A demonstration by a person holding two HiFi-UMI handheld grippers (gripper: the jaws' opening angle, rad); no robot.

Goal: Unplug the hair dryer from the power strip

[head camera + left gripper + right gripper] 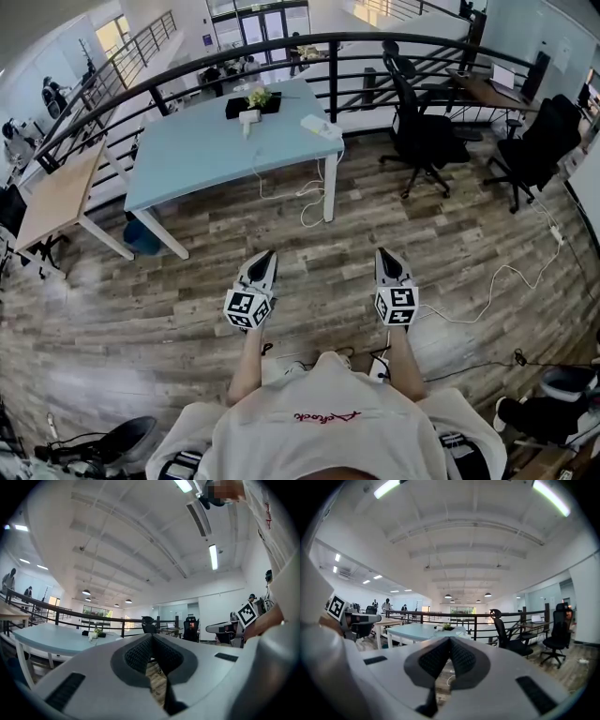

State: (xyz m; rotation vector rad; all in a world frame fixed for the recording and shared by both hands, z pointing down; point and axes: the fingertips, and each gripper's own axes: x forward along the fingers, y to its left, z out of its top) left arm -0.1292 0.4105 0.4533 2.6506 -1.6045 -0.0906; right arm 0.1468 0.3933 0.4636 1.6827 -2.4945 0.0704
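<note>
Pale blue table (187, 164) is seen far ahead, with what is judged to be the hair dryer (248, 118) and the power strip (322, 127) resting on it. The left gripper (266, 253) and right gripper (383, 252) are held level over the floor, jaws together on nothing, as both things lie well out of reach.

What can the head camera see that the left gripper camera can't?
Only the head view: the left gripper from above with its marker cube, and a white cord lying on the floor. Only the left gripper view: the ceiling lights. Both: the blue table, the black railing and the office chairs.
</note>
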